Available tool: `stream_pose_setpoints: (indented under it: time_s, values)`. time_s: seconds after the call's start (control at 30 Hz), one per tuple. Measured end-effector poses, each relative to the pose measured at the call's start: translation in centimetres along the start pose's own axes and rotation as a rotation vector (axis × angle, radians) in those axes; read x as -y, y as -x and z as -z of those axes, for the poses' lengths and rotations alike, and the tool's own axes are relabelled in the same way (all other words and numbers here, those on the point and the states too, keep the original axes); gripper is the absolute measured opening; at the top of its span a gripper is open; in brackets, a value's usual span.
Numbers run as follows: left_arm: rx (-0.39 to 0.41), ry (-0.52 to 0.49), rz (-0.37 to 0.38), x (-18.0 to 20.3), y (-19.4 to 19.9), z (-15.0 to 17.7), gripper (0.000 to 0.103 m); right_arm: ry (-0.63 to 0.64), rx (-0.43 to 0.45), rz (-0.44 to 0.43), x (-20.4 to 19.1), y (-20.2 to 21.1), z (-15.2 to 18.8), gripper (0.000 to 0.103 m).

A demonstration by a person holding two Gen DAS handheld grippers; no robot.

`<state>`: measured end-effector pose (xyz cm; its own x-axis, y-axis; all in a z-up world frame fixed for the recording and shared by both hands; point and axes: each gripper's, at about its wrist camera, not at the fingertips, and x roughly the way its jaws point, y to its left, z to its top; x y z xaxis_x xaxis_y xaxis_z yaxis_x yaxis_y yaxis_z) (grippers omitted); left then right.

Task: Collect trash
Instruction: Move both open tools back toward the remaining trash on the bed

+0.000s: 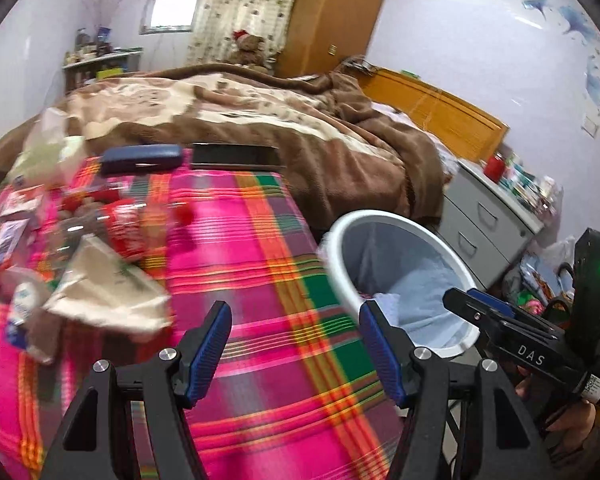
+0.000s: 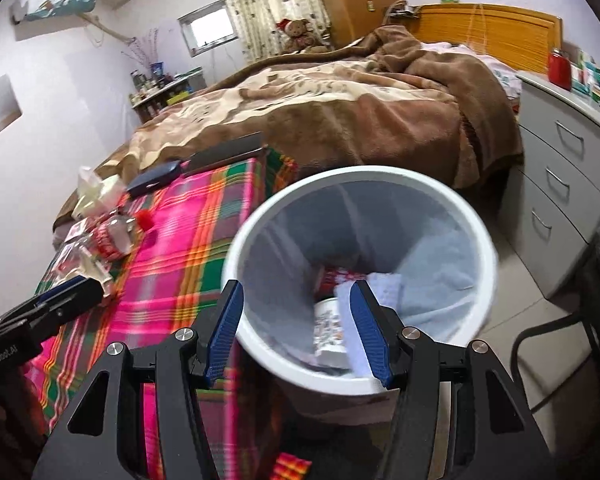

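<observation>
Bedroom. A pink, green and orange plaid cloth (image 1: 268,248) covers the work surface, which butts against a bed under a brown and cream blanket (image 1: 220,112).

Left gripper (image 1: 296,344) hovers over bare plaid, fingers spread wide, nothing between them. Right gripper (image 2: 296,328) hangs over the mouth of the white trash bin (image 2: 488,248), fingers likewise spread and empty.

Trash pile (image 1: 100,248) lies at 10 o'clock in the left wrist view: red-labelled wrappers, a beige paper bag, clear plastic, all blurred. Beyond it, at 11 o'clock, a dark blue case (image 1: 140,159) and a black flat slab (image 1: 234,156) sit at the cloth's far edge.

Bin stands on the floor just beside the cloth's right edge; blue liner, printed cup and crumpled papers inside.

Grey drawer unit (image 2: 560,184) at 3 o'clock, red jar on top. Wooden headboard (image 2: 488,28) and teddy bear (image 2: 298,34) at the far side of the bed.
</observation>
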<state>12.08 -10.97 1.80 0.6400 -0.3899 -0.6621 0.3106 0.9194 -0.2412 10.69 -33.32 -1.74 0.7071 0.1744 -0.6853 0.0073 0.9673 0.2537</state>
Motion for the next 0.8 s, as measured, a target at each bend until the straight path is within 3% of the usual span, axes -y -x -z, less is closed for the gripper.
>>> stream_pose_setpoints:
  time_s: [0.47, 0.8]
  values:
    - [0.091, 0.103, -0.147, -8.3, 5.9, 2.2, 0.066, 0.143, -0.021, -0.151, -7.4, -1.4, 1.5, 0.057]
    - [0.088, 0.187, -0.24, -14.5, 7.0, 3.5, 0.067, 0.293, -0.056, -0.251, -13.0, -2.9, 2.4, 0.057]
